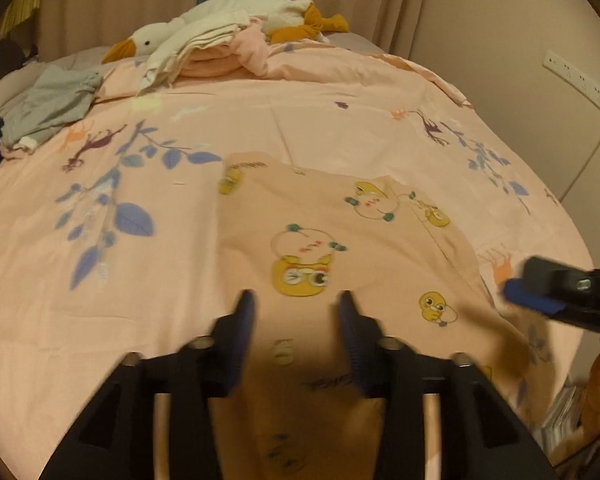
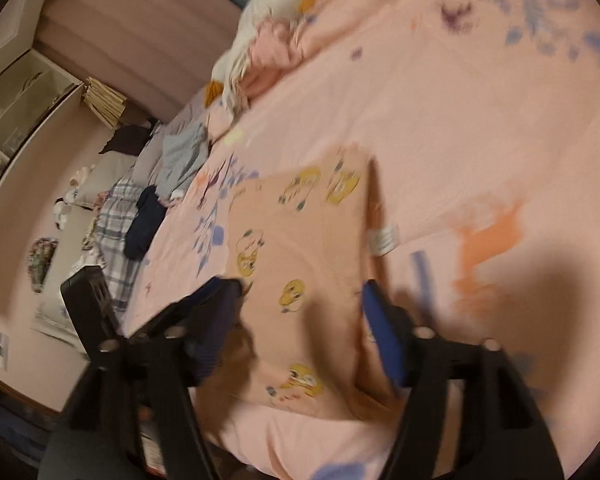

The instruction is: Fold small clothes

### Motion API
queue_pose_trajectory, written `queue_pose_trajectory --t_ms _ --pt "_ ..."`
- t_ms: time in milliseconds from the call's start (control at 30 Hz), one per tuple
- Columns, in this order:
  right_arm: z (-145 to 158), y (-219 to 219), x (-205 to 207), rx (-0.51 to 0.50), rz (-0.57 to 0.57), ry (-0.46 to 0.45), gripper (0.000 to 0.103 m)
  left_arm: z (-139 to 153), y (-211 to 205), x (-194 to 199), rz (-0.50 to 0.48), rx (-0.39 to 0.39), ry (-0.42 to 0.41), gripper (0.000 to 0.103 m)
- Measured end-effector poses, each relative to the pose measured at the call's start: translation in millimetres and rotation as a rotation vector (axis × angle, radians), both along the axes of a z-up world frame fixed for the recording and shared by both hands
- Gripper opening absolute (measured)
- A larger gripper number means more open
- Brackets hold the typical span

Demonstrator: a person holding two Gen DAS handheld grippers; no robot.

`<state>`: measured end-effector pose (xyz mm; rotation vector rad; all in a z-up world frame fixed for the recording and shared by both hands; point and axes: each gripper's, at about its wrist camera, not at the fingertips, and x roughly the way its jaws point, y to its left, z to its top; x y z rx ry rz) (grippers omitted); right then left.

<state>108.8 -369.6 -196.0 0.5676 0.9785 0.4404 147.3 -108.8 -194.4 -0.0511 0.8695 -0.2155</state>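
Left claw [image 1: 296, 304] open, peach garment [image 1: 340, 240] flat, lengthwise ahead

The left gripper [image 1: 296, 300] hangs low with its two blue-padded fingers [image 1: 246, 312] spread apart, nothing between them. The right gripper [image 2: 300, 292] — tilted, blurred — also has its jaws parted, its tip [image 1: 518, 290] showing at the left view's right edge.

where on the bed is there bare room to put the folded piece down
Bare duvet lies between the duck-print garment and the clothes heap by the goose plush, and right of the garment. The left edge is crowded: grey garment, dark clothes.
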Motion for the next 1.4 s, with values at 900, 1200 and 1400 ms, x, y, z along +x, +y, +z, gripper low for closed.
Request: queue_pose_trajectory --t_ms 900,1200,1400 --pt "-69.3 11.5 36.8 0.128 0.033 0.173 0.036 -52.9 7.1 39.6 -0.182 -0.583 0.320 0.061" --pt "-68.4 22.4 31.5 -0.030 -0.029 0.064 0.030 -49.2 -20.6 13.0 -0.068 -0.315 0.097 0.051" --pt "-68.4 20.2 31.6 -0.028 -0.031 0.030 0.030 -57.0 12.2 24.0 -0.019 -0.518 0.187 0.051"
